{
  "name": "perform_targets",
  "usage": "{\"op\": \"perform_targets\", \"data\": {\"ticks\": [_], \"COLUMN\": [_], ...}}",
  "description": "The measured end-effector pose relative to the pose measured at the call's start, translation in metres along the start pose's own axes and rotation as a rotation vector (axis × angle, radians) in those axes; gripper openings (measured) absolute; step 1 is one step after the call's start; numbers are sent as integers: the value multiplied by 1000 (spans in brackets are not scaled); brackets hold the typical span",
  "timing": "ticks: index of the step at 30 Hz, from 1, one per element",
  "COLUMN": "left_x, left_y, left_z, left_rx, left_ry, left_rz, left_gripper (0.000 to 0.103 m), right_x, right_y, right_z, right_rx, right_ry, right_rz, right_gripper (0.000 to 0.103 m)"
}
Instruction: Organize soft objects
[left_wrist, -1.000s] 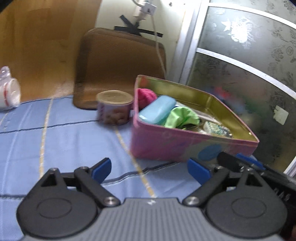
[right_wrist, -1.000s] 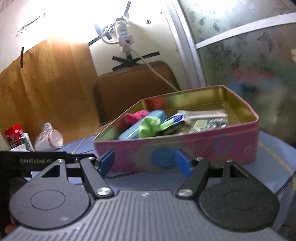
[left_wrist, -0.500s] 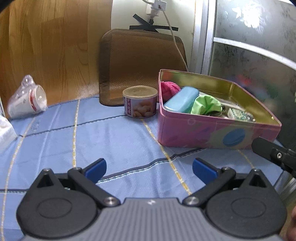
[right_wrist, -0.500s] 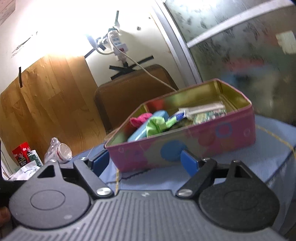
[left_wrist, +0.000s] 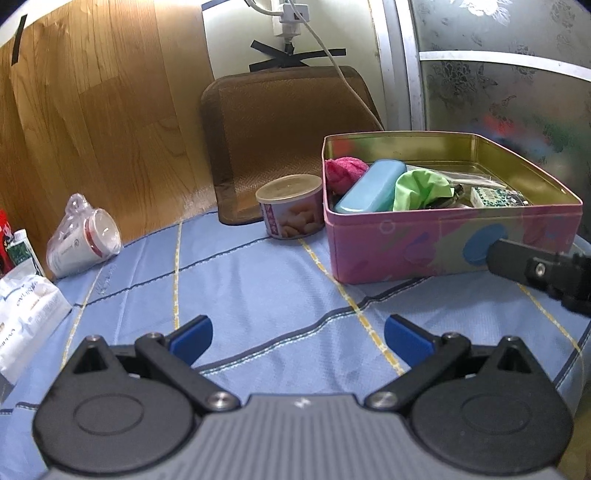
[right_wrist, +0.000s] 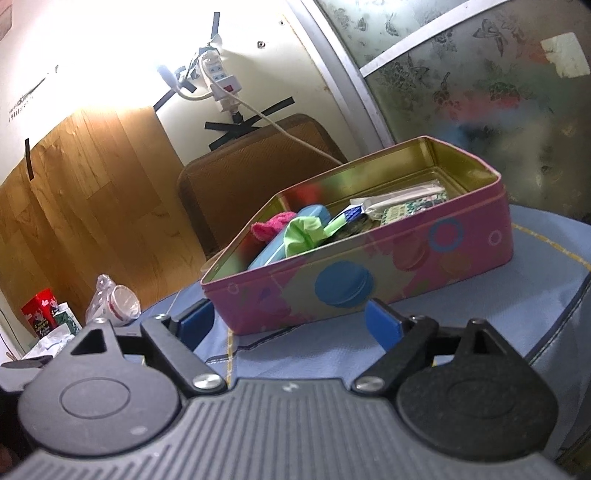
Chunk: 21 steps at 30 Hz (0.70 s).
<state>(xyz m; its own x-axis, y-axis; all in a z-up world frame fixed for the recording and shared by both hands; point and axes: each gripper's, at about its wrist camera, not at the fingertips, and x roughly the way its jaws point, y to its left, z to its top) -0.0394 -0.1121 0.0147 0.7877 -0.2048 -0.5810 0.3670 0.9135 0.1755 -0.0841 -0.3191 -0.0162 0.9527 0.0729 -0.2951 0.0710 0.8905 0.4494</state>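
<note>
A pink tin (left_wrist: 443, 240) stands open on the blue tablecloth. Inside lie a pink knitted piece (left_wrist: 345, 171), a light blue case (left_wrist: 371, 186), a green cloth (left_wrist: 421, 188) and flat packets (left_wrist: 495, 195). My left gripper (left_wrist: 297, 338) is open and empty, low over the cloth, to the left of and short of the tin. My right gripper (right_wrist: 290, 325) faces the front wall of the tin (right_wrist: 369, 273), its jaws still opening with nothing between them. From there the knitted piece (right_wrist: 271, 225) and the green cloth (right_wrist: 303, 230) show over the rim. One of its black fingers (left_wrist: 535, 267) enters the left wrist view at the right.
A small snack can (left_wrist: 290, 206) stands against the tin's left wall. Wrapped paper cups (left_wrist: 83, 240) and white packets (left_wrist: 26, 310) lie at the left. A brown mat (left_wrist: 291, 129) leans on the wall behind. The tablecloth drops off at the right edge (right_wrist: 554, 295).
Both pairs of jaws have spread wider. The left view has rolled level and swung, so the tin now sits further right. The right view has rolled, tilting the tin.
</note>
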Motion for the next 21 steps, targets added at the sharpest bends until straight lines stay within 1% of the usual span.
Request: {"op": "perform_targets", "data": {"ticks": [4, 8, 14, 21], "left_x": [3, 6, 8, 9], "left_y": [-1, -5, -2, -1], "left_z": [2, 1, 0, -2], "left_rx": [-8, 6, -1, -5], "left_ry": [7, 22, 38, 43], "left_rz": [-13, -15, -17, -28], "left_gripper": [103, 103, 103, 103], "right_x": [-1, -2, 3, -1], "right_y": [-5, -9, -6, -4], "right_z": [2, 3, -1, -2], "right_rx": [9, 28, 19, 4], "right_ry": [-8, -15, 5, -24], "right_rz": [-11, -23, -13, -28], "right_gripper": [91, 91, 91, 91]}}
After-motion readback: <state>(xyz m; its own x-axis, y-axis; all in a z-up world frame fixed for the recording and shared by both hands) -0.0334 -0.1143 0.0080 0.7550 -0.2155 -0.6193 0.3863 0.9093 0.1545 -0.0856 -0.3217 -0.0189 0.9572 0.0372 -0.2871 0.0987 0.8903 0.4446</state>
